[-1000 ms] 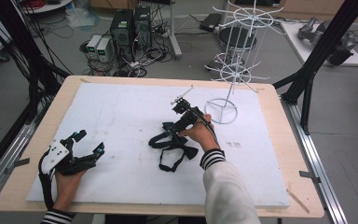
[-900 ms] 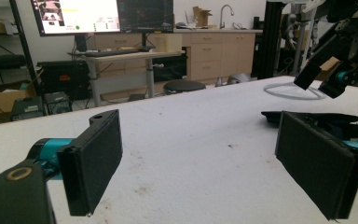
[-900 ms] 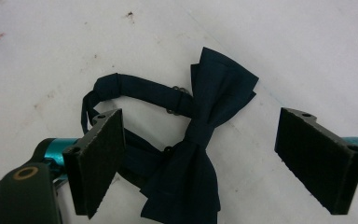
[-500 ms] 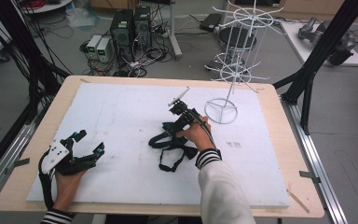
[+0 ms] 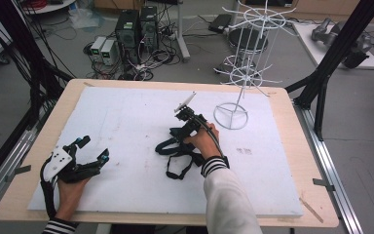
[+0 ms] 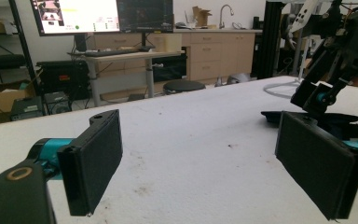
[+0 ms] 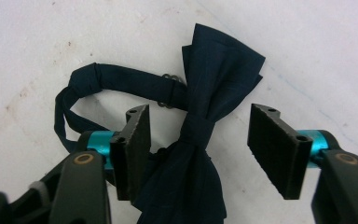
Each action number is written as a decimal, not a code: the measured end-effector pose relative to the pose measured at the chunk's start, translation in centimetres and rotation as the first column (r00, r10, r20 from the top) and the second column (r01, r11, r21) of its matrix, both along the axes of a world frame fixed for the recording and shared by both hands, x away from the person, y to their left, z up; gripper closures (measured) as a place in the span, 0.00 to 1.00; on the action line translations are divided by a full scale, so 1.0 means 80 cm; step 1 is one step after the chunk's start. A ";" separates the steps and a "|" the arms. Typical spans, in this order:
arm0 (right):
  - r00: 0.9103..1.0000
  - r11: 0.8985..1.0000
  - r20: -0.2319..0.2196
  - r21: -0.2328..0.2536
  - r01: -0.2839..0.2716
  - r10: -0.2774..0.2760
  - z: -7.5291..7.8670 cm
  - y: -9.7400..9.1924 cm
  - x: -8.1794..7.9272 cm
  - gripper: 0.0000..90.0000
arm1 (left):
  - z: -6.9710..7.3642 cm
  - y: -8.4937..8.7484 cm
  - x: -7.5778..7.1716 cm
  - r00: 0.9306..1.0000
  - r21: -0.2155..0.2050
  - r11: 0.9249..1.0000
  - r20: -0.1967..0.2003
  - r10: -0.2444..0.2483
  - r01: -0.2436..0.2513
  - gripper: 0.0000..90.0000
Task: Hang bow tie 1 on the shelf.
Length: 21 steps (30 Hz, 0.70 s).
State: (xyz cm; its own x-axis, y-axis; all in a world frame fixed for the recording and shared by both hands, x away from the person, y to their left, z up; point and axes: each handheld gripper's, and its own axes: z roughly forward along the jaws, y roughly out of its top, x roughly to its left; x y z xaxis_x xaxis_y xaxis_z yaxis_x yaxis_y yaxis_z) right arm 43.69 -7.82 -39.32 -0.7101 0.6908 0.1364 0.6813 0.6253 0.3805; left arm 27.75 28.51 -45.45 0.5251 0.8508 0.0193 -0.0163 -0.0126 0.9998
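On the white foam-covered table (image 5: 126, 122), the dark navy fabric bow tie (image 7: 200, 135) lies mid-board, its knot between the right gripper (image 7: 200, 149)'s jaws, which have just been closing but aren't yet touching. The left gripper (image 6: 200, 163) rests well apart, open and empty.

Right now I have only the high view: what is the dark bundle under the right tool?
Observer: A navy bow tie, lying flat with its neck strap looped off to one side.
Operator: Has the tool gripped it?
Observer: Not yet. The right tool straddles the tie's centre knot. Its jaws have just been closing, but there is a clear gap to the right-hand pad.
Operator: And the left tool?
Observer: The left tool is open, with nothing between its pads except bare white tabletop.
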 end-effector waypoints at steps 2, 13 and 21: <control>1.000 1.000 -0.013 -0.004 0.004 -0.004 -0.002 0.002 0.000 0.47 | 0.000 0.000 0.000 1.000 -0.001 1.000 0.000 0.000 0.000 0.17; 1.000 0.999 -0.017 -0.052 0.009 -0.010 -0.012 0.012 0.001 0.58 | 0.000 0.000 0.000 1.000 -0.001 1.000 0.000 0.000 0.000 0.17; 0.999 0.997 -0.033 -0.078 0.014 -0.016 -0.012 0.013 0.002 0.81 | 0.000 0.000 0.000 1.000 -0.001 1.000 0.000 -0.001 0.001 0.17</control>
